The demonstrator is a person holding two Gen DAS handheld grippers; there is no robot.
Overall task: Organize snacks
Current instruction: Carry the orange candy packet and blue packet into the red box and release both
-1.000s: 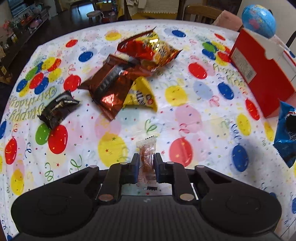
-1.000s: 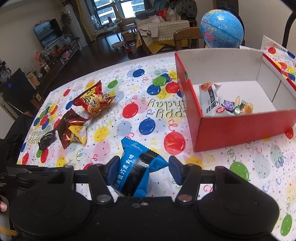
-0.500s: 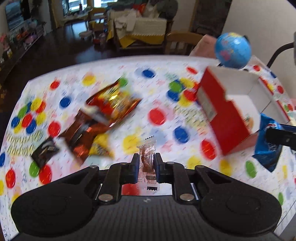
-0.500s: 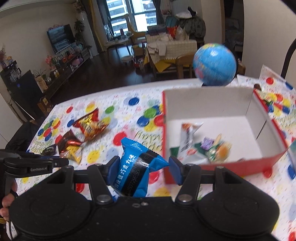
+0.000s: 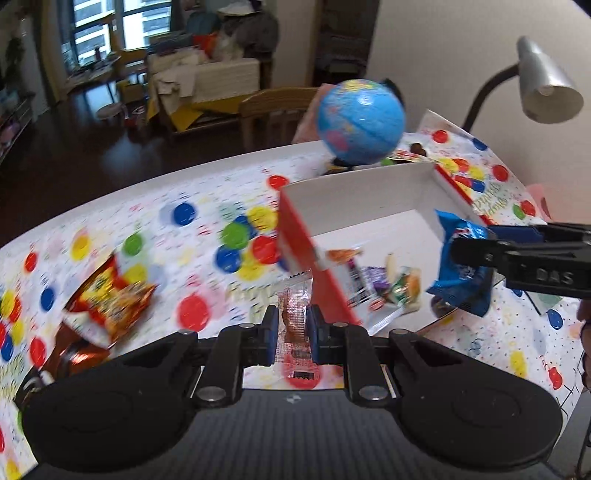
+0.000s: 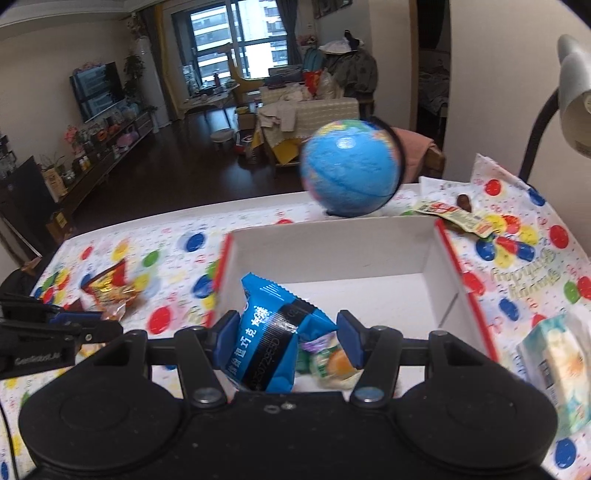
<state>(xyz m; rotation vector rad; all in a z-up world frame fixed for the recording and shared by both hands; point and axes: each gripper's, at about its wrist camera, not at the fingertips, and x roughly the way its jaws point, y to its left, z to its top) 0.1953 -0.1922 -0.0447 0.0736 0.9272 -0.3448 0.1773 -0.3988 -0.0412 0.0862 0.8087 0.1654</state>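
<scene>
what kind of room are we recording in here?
Most likely a lived-in apartment living and dining room: a flat-screen television on a low media shelf, a tall window facing other buildings, and a dining table under a balloon-print party tablecloth.

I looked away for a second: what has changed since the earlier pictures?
Both grippers rose and swung toward the red box. The right gripper now holds the blue snack packet over the box's inside; the left gripper nears its red wall. Unchanged: both grips, the left on the small clear-wrapped candy; box contents.
</scene>
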